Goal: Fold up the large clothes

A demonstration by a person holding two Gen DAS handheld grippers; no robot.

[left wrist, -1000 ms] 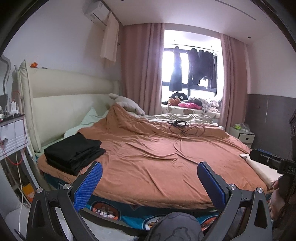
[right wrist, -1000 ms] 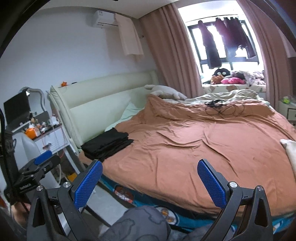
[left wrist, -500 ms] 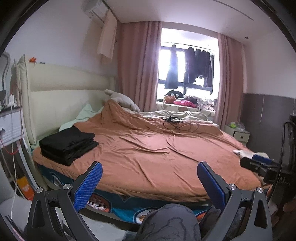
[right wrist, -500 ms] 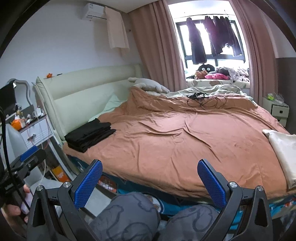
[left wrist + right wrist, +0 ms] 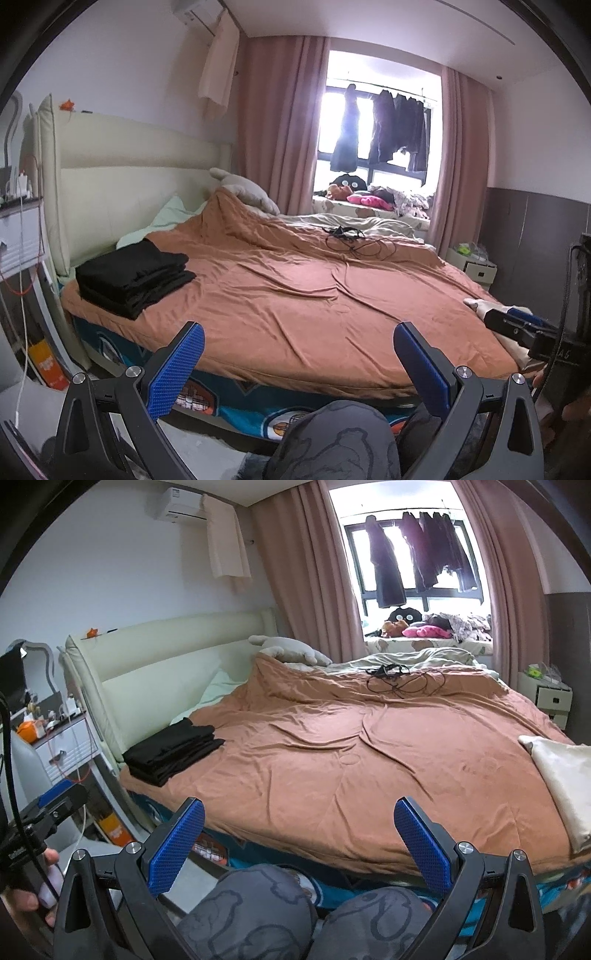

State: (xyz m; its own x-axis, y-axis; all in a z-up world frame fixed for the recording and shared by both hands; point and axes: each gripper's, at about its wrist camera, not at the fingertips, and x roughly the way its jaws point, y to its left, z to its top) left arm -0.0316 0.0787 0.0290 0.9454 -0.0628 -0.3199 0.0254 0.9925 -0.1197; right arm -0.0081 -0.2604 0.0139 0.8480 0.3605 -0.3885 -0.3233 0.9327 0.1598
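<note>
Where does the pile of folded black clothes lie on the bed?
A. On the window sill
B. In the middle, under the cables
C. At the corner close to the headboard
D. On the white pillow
C: the folded black clothes lie on the orange cover at the corner beside the headboard.

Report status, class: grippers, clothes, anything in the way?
Left gripper open, empty. Right gripper open, empty. Black clothes folded, stacked near the headboard. Cables lie on the orange cover.

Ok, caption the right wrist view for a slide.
Open right claw faces bed with folded black clothes.
</note>
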